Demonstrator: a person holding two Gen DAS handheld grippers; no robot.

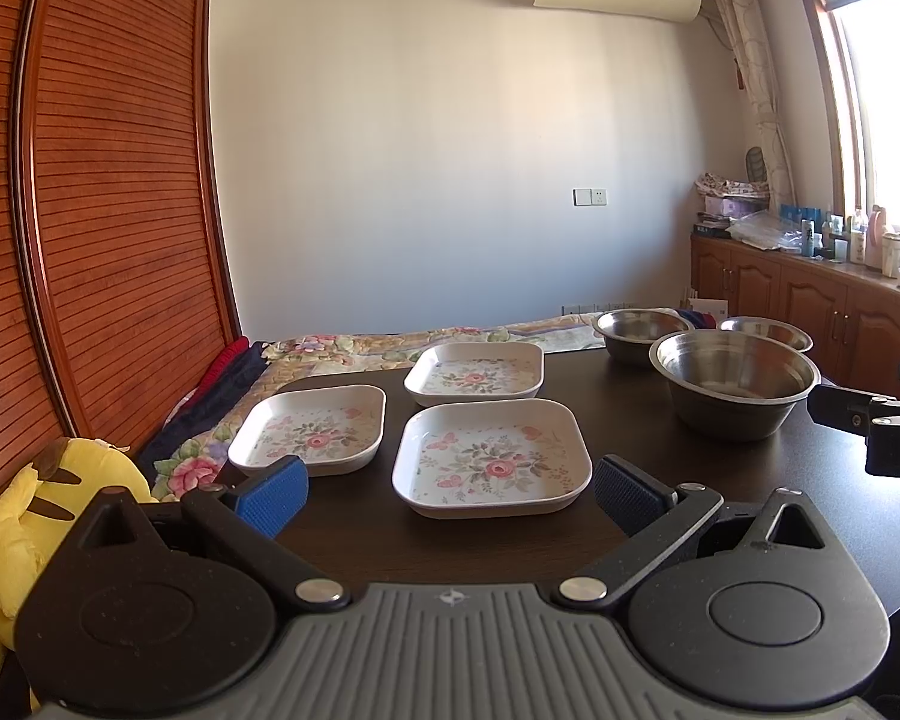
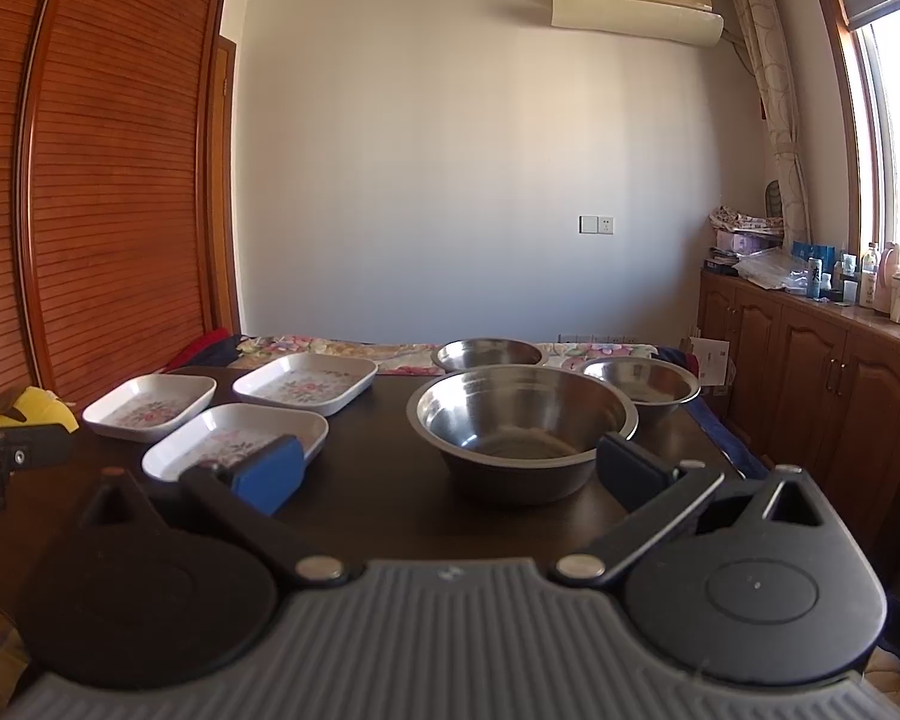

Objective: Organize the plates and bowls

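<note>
Stainless steel shows on three bowls at the right of the dark table (image 1: 720, 480): a large bowl (image 2: 522, 420) nearest, a second bowl (image 2: 489, 355) far behind it, a third bowl (image 2: 642, 387) far right. Three white floral square plates sit at the left: the near plate (image 1: 491, 457), the left plate (image 1: 309, 429) and the far plate (image 1: 475, 373), all apart. The left tongs (image 1: 450, 489) gape wide before the near plate, holding nothing. The right tongs (image 2: 450, 468) gape wide before the large bowl, empty too.

Dark table (image 1: 750, 480): plates (image 1: 491, 459), bowls (image 1: 735, 384).
</note>
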